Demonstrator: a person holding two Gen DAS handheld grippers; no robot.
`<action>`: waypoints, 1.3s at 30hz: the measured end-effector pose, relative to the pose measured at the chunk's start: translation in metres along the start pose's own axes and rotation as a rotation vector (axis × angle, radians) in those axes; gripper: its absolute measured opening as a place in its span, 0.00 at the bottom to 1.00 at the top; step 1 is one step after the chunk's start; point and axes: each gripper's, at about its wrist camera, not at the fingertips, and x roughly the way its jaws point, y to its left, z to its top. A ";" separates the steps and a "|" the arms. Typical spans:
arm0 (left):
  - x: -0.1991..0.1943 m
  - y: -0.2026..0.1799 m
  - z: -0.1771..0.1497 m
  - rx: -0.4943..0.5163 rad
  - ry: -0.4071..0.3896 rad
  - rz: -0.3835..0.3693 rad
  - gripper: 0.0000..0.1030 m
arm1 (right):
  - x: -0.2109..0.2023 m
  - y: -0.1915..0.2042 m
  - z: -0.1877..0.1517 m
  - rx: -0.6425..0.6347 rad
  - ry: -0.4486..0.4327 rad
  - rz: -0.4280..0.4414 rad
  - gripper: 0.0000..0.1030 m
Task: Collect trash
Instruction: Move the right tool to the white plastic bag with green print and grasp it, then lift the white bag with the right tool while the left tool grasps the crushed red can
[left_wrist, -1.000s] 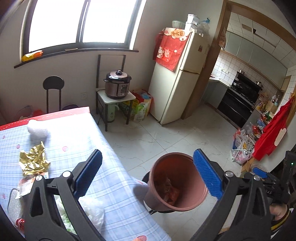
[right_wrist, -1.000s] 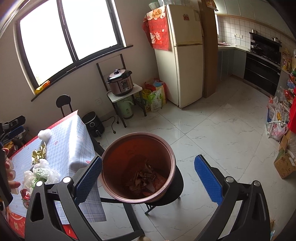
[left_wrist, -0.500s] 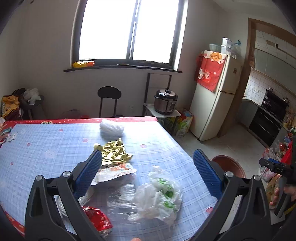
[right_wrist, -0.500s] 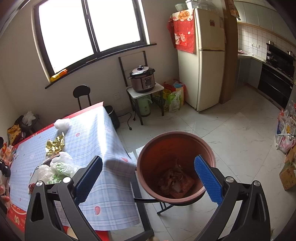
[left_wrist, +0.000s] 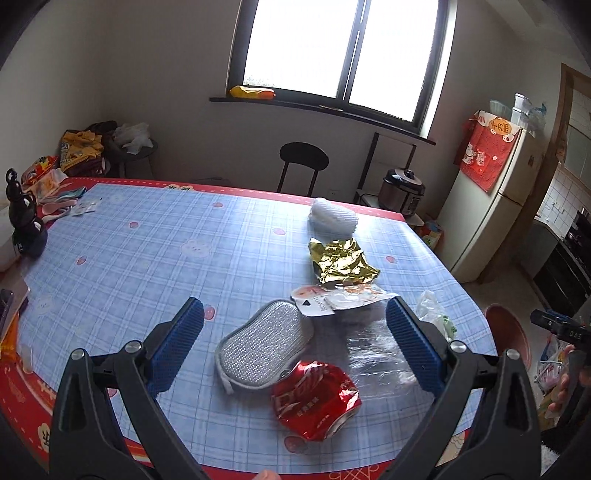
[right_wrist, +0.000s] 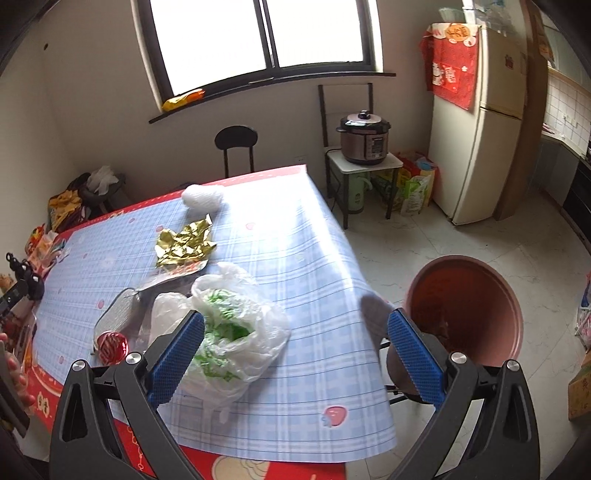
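Both my claws are spread wide and hold nothing, so I judge I am between pickups, choosing the next piece of trash on the bench (left_wrist: 147, 251).

My left claw (left_wrist: 295, 350) hovers over the near pile. Nearest, at about 6 o'clock, lies one crushed red can (left_wrist: 314, 397). It touches one silver mesh pad (left_wrist: 264, 345) at 11 o'clock from it, and one sheet of clear film (left_wrist: 373, 350) lies at its 2 o'clock. Beyond come one torn white wrapper (left_wrist: 340, 301), one crumpled gold foil (left_wrist: 341, 262) and, farthest, one white wad (left_wrist: 332, 218).

My right claw (right_wrist: 295, 352) hangs above one white plastic bag (right_wrist: 225, 325) with green print. The one brown bin (right_wrist: 469, 310) stands on the floor at 3 o'clock, off the bench edge.

My next move, I judge, calls for lowering over the can and closing squarely.
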 end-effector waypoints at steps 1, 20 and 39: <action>0.003 0.006 -0.004 -0.006 0.016 0.000 0.95 | 0.008 0.011 -0.001 -0.015 0.022 0.019 0.95; 0.016 0.032 -0.039 -0.046 0.112 -0.075 0.94 | 0.161 0.057 -0.004 0.006 0.270 0.077 0.95; 0.018 0.012 -0.043 -0.043 0.132 -0.088 0.94 | 0.136 0.020 -0.038 0.131 0.329 0.130 0.56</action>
